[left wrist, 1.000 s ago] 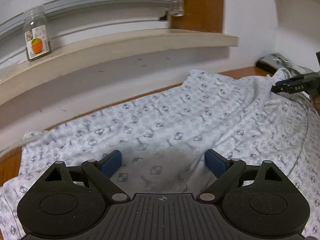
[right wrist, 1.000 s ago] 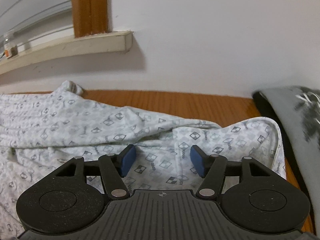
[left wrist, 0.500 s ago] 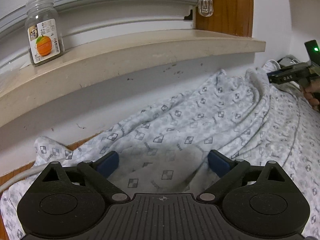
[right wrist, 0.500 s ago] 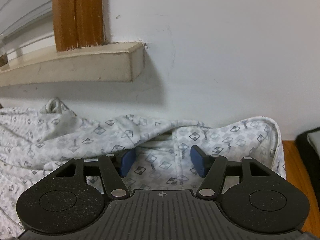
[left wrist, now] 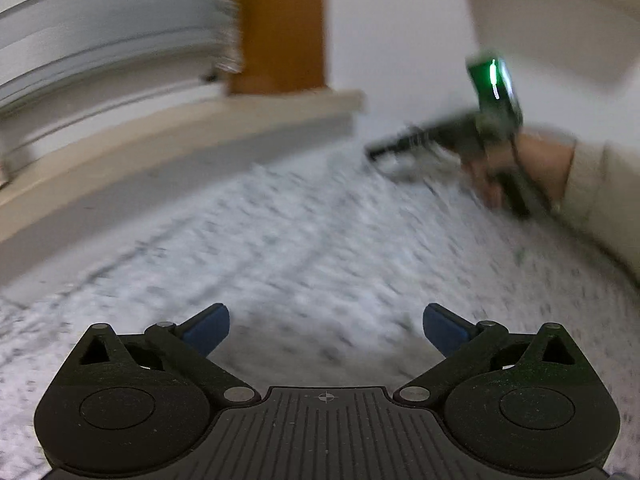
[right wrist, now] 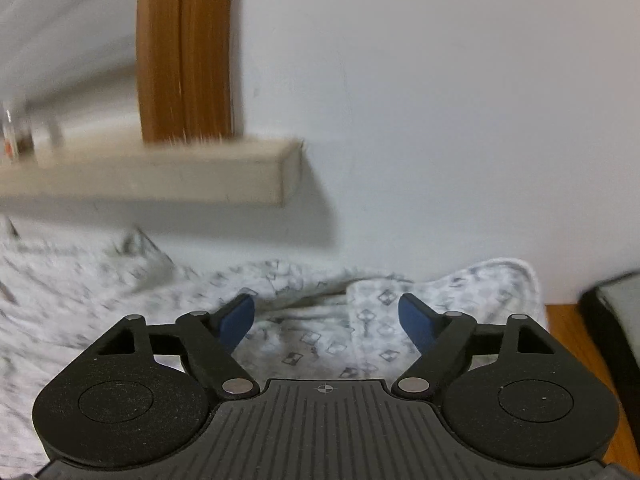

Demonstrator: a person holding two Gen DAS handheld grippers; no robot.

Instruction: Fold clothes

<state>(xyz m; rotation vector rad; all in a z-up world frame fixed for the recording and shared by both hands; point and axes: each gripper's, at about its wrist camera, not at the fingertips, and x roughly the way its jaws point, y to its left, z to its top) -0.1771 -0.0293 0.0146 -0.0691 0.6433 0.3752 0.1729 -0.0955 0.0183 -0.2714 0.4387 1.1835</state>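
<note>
A white garment (left wrist: pixel 320 248) with a small grey diamond print lies spread below the wall; the left wrist view is blurred by motion. My left gripper (left wrist: pixel 326 326) hovers over it, its jaws opening wide with only flat cloth beneath them. In the right wrist view the same garment (right wrist: pixel 312 332) bunches into a fold with a hemmed corner at the right. My right gripper (right wrist: pixel 326 316) is over that fold, jaws opening, pads off the cloth. The right gripper's body (left wrist: pixel 460 140) and the hand holding it show at the upper right of the left wrist view.
A beige window sill (right wrist: pixel 160 176) juts from the white wall above the garment, with a wooden frame post (right wrist: pixel 186 52) on it. A dark grey object (right wrist: pixel 616 320) lies on the wooden surface (right wrist: pixel 568 320) at the right edge.
The left gripper swung right along the sill, so the jar left view and the right hand came closer. Both grippers' jaws spread wider. The right gripper moved toward the wall.
</note>
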